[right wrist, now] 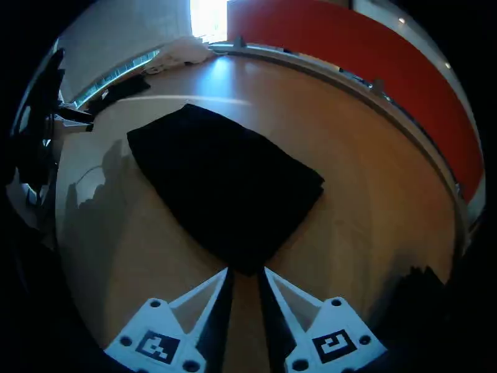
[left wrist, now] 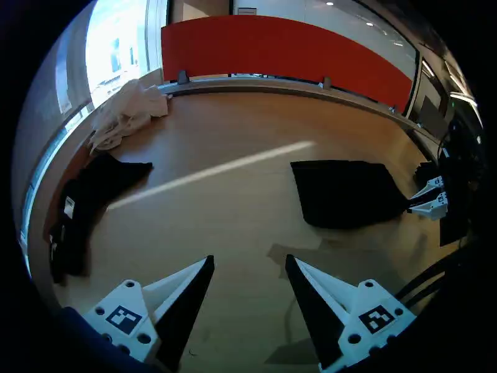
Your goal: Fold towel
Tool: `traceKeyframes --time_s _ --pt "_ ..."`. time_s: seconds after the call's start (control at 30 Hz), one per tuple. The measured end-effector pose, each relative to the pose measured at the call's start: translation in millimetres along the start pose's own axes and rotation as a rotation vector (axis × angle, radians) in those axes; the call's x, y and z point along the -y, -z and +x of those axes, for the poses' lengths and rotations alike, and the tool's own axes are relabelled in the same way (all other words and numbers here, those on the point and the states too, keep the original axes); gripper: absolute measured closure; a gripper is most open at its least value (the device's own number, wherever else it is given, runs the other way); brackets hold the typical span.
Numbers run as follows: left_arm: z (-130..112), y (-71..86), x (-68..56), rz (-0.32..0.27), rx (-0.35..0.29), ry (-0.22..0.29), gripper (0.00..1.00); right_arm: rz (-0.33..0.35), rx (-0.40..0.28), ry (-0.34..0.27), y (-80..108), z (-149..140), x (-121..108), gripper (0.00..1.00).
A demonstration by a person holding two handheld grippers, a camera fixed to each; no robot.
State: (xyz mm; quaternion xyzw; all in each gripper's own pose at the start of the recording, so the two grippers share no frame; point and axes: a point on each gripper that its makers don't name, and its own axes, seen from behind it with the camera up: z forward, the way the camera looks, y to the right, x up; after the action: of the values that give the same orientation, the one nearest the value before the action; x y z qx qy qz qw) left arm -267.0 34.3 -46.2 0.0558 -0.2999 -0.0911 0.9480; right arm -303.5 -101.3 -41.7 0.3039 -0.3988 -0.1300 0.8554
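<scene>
A black towel (left wrist: 348,193) lies folded flat on the wooden table (left wrist: 248,155), to the right of centre in the left gripper view. My right gripper (left wrist: 415,202) sits at its right corner. In the right gripper view the towel (right wrist: 230,186) spreads out ahead, and its near corner lies between the narrow-set fingertips of my right gripper (right wrist: 246,271), which is shut on it. My left gripper (left wrist: 248,261) hovers open above bare table, well short and to the left of the towel, with nothing between its fingers.
A heap of white cloth (left wrist: 127,112) lies at the table's far left corner. A crumpled black cloth (left wrist: 87,193) rests along the left edge. A red panel (left wrist: 279,50) stands behind the table's curved far rim. Bare wood stretches between the towel and the left cloths.
</scene>
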Motion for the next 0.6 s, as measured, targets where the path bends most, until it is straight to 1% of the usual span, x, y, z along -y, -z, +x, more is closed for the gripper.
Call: traceKeyframes --time_s 0.1,0.2,0.27,0.47,0.6 --pt "-1.0 0.7 0.7 0.002 0.001 0.003 0.15 0.003 0.003 0.007 0.0 -0.3 0.5 0.83" --pt "-1.3 1.2 0.4 0.001 0.003 0.004 0.15 0.000 0.003 0.018 0.4 0.6 0.4 0.94" --pt "-1.2 1.4 0.2 0.000 0.002 0.003 0.15 -0.013 0.000 0.026 0.8 2.5 -2.0 0.97" --pt "1.0 1.4 -1.7 -0.006 -0.001 0.003 0.15 -0.022 -0.009 0.048 4.3 10.5 -3.1 0.98" --pt "2.5 1.4 -1.7 -0.009 -0.004 0.007 0.15 -0.029 -0.018 0.062 9.0 21.0 -2.6 0.98"
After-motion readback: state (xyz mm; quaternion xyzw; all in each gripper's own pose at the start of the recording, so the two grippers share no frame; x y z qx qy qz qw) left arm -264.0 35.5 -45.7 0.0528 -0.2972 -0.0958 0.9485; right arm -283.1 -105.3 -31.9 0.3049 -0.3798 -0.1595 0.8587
